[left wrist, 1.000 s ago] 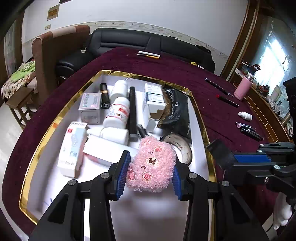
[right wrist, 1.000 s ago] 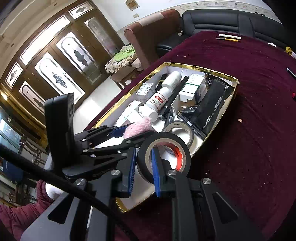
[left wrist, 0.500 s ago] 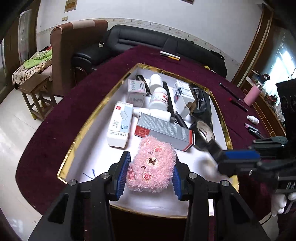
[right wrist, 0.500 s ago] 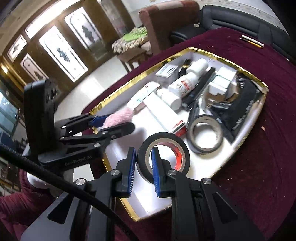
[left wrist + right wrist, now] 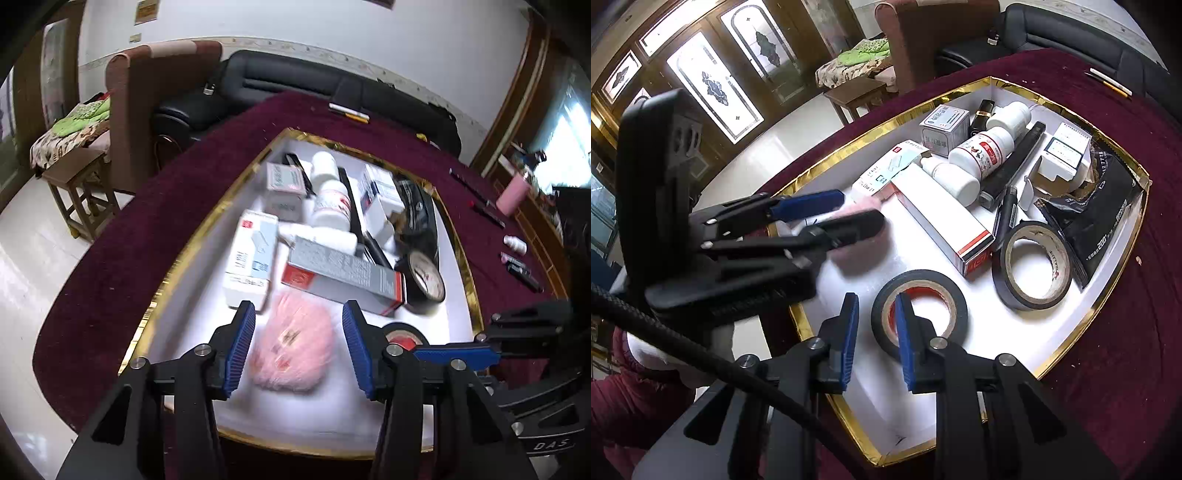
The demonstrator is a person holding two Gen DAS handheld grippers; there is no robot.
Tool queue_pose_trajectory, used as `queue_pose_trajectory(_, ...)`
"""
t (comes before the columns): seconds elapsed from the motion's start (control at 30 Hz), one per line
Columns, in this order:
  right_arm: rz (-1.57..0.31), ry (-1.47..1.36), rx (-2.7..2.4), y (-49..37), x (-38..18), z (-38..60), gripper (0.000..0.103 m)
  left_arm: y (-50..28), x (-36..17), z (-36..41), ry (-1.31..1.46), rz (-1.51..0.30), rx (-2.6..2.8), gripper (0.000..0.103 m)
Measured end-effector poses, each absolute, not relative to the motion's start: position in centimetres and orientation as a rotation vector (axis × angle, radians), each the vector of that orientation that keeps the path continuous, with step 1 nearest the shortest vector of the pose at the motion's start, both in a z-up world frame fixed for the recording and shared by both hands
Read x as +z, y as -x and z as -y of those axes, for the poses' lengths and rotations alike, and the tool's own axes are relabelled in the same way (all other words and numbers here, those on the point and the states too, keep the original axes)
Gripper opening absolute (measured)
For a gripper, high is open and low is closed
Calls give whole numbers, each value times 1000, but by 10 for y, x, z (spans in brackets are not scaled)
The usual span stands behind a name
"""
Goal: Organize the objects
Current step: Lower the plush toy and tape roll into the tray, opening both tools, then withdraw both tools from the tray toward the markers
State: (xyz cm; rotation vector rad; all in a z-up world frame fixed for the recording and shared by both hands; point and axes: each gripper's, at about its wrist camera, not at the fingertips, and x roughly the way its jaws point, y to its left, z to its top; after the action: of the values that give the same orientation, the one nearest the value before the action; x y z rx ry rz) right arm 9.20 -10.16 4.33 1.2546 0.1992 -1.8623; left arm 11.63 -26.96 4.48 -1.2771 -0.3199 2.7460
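A pink plush toy (image 5: 291,350) lies on the floor of the white, gold-rimmed tray (image 5: 192,251), near its front end. My left gripper (image 5: 298,314) straddles the toy. Its jaws are opening, and a gap shows between each blue pad and the fur. A black tape roll (image 5: 919,310) with a red core rests on the tray floor (image 5: 979,332) beside the toy. My right gripper (image 5: 876,299) has one finger inside the roll's hole and the other outside. Its jaws are opening, and the outer pad stands off the roll's wall.
Further into the tray lie a long grey and red box (image 5: 343,273), a white box (image 5: 251,258), white bottles (image 5: 982,151), a second tape roll (image 5: 1032,266) and a black pouch (image 5: 1104,218). Pens and a pink cup (image 5: 511,194) sit on the maroon tablecloth.
Both grippers drew back to the tray's near end. The left one let go of the plush toy, which now lies on the tray floor. The right one set the tape roll down and loosened.
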Motion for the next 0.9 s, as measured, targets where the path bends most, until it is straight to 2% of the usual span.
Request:
queue_pose_trajectory(0.03, -186, -1245, -1867, -93, 46, 99, 19, -117, 47, 272, 1265, 329, 2754, 45)
queue_pose_trajectory(0.1, -154, -1233, -1884, -96, 51, 93, 20, -122, 54, 277, 1233, 343, 2777, 54)
queue_pose_trajectory(0.13, -129, -1226, -1892, -96, 53, 89, 23, -124, 57, 279, 1218, 343, 2790, 64)
queue_pose_trajectory(0.17, -96, -1215, -1904, -97, 56, 83, 24, -126, 61, 280, 1199, 338, 2810, 68)
queue_pose_trajectory(0.37, 113, -1154, -2023, -95, 67, 39, 37, -140, 83, 256, 1128, 199, 2910, 68)
queue_pose_trajectory(0.6, 296, -1135, -2116, -90, 68, -18, 41, -151, 100, 195, 1048, -75, 2944, 68)
queue_pose_trajectory(0.9, 374, -1089, -2258, -95, 71, -81, 46, -153, 103, 108, 1062, -332, 2851, 68)
